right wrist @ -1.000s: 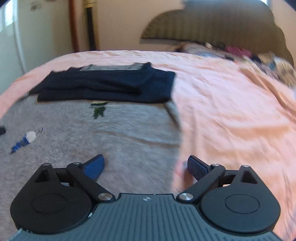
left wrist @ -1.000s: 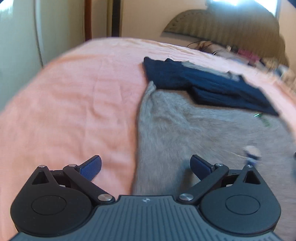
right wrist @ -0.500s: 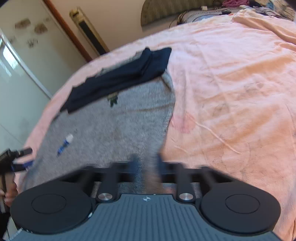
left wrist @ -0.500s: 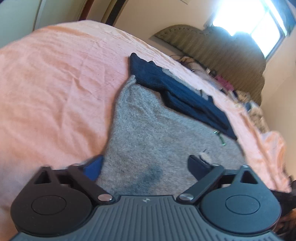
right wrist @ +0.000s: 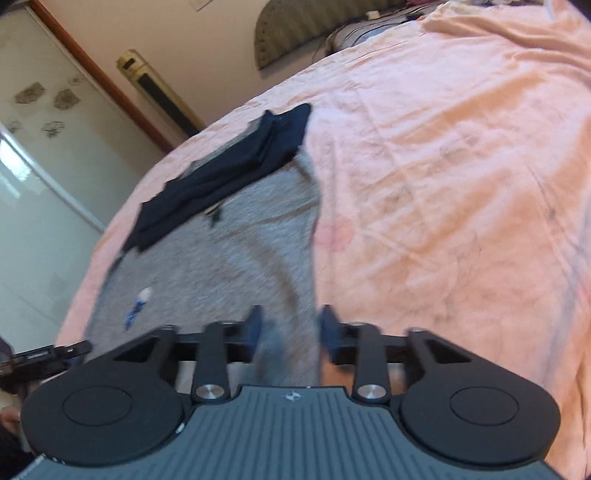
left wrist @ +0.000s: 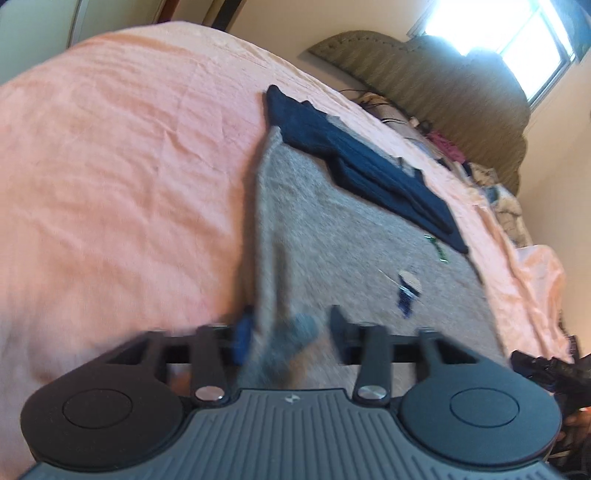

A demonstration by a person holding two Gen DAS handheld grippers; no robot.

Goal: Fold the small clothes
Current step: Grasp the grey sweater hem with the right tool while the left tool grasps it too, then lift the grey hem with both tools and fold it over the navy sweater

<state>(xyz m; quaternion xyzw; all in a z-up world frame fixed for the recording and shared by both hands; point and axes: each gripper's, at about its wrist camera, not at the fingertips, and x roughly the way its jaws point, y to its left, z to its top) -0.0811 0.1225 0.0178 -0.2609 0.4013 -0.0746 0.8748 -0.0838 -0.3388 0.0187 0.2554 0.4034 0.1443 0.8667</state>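
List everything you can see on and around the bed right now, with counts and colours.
bedsheet: one, pink, covering the bed
grey garment: one, spread flat on the sheet
navy garment: one, folded, lying on the grey garment's far end
green mark: one, small, on the grey garment
headboard: one, olive, at the far end
window: one, bright, above the headboard
tall unit: one, gold and black, by the wall
left gripper: black, grey fabric edge between its jaws
right gripper: black, jaws opening, grey fabric between them

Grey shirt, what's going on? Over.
Left hand-held gripper and right hand-held gripper straddle grey shirt corners; right opening. Navy sleeves folded. Pink bedsheet.
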